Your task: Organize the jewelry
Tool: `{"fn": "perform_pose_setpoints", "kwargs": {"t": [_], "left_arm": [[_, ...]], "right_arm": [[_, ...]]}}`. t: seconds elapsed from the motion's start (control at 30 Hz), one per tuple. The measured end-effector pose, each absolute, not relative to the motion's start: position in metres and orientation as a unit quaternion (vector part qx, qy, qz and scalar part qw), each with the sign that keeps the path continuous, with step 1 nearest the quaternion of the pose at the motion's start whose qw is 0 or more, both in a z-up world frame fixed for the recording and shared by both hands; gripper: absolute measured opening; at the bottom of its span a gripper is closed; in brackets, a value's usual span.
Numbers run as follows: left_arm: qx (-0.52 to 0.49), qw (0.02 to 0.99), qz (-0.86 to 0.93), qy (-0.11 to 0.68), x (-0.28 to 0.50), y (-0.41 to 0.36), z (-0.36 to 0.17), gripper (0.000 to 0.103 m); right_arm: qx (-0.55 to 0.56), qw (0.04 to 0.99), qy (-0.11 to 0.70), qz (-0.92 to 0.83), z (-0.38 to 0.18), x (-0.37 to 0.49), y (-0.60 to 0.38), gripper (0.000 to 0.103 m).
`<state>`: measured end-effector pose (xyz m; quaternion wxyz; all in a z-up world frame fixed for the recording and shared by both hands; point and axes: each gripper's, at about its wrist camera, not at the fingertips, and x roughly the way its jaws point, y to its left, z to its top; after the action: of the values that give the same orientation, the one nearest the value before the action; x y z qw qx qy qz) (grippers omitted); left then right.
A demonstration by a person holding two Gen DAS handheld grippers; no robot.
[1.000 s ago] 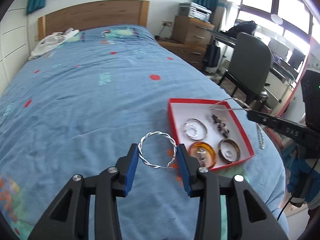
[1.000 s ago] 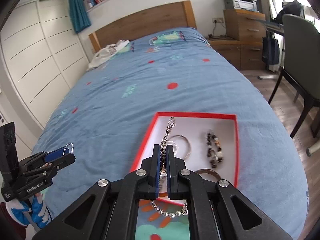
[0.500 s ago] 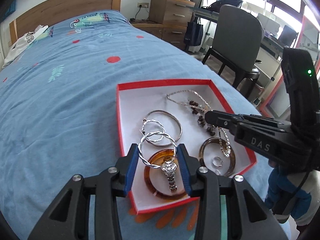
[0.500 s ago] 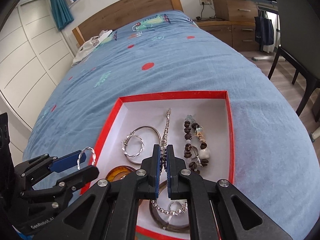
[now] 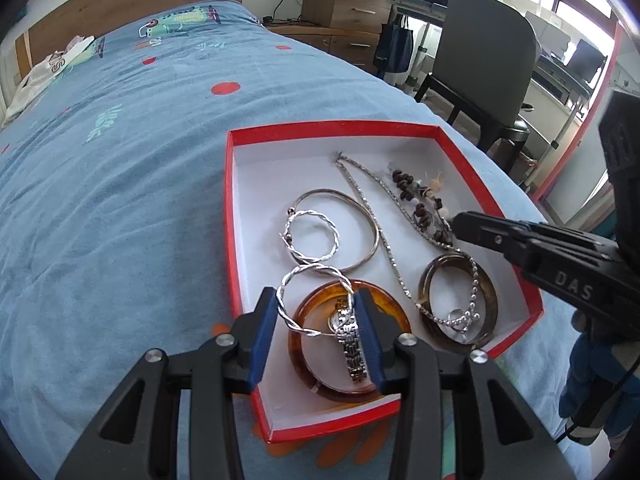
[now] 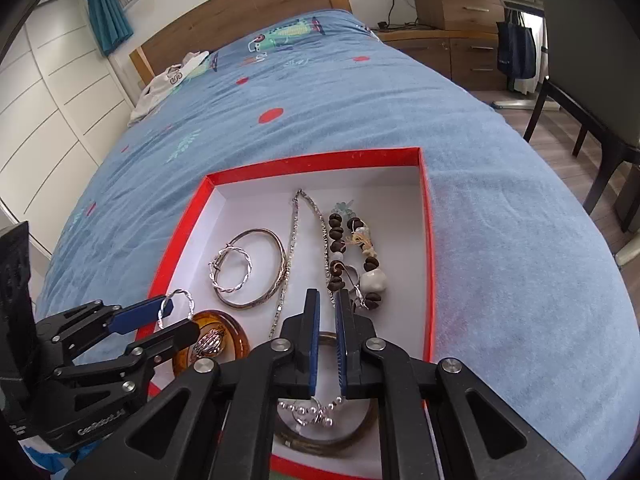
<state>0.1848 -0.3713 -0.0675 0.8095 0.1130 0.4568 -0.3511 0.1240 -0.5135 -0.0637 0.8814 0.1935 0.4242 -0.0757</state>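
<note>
A red box (image 5: pixel 229 216) with a white inside sits on the blue bed; it also shows in the right wrist view (image 6: pixel 426 240). My left gripper (image 5: pixel 316 312) is shut on a twisted silver hoop (image 5: pixel 294 280) and holds it over the box's near left part, above an amber bangle (image 5: pixel 392 312) with a watch (image 5: pixel 352 344). My right gripper (image 6: pixel 325 332) has its jaws slightly apart and empty over the box. The silver chain necklace (image 6: pixel 294 236) lies in the box below it. A second twisted hoop (image 6: pixel 232 270), a silver bangle (image 6: pixel 276 248) and a bead bracelet (image 6: pixel 340 248) also lie inside.
A brown bangle (image 5: pixel 486 280) lies at the box's near right corner. The blue bedspread (image 5: pixel 120 184) spreads left and behind. A grey chair (image 5: pixel 480 56) and wooden drawers (image 5: pixel 344 8) stand beyond the bed's right edge. A white cloth (image 6: pixel 172 76) lies near the headboard.
My left gripper carried the twisted hoop from above the bedspread to over the box. My right gripper lowered the chain necklace into the box and opened slightly, letting it go.
</note>
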Motion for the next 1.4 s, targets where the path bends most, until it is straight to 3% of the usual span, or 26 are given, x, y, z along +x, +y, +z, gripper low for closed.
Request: {"fn": "perform_pose_setpoints", "kwargs": {"t": [0.37,0.53,0.73,0.9,1.4], "left_arm": [[0.11,0.789,-0.35,0.493,0.18,-0.371,-0.072,0.039],[0.102,0.8,-0.344,0.481,0.166,-0.361,-0.051,0.039],[0.086,0.838,-0.328,0.427,0.125,-0.314,0.012,0.042],[0.071,0.873,-0.283,0.391,0.093,-0.258,0.052,0.046],[0.054,0.923,-0.185,0.333,0.017,-0.144,0.099,0.051]], "right_arm": [[0.198,0.894,0.394,-0.086,-0.017,0.074,-0.504,0.017],[0.187,0.9,0.383,-0.09,0.01,0.042,-0.492,0.021],[0.185,0.908,0.364,-0.09,0.039,0.014,-0.47,0.032],[0.177,0.916,0.352,-0.079,0.054,-0.006,-0.438,0.047],[0.15,0.923,0.352,-0.039,0.062,-0.037,-0.351,0.061]]}}
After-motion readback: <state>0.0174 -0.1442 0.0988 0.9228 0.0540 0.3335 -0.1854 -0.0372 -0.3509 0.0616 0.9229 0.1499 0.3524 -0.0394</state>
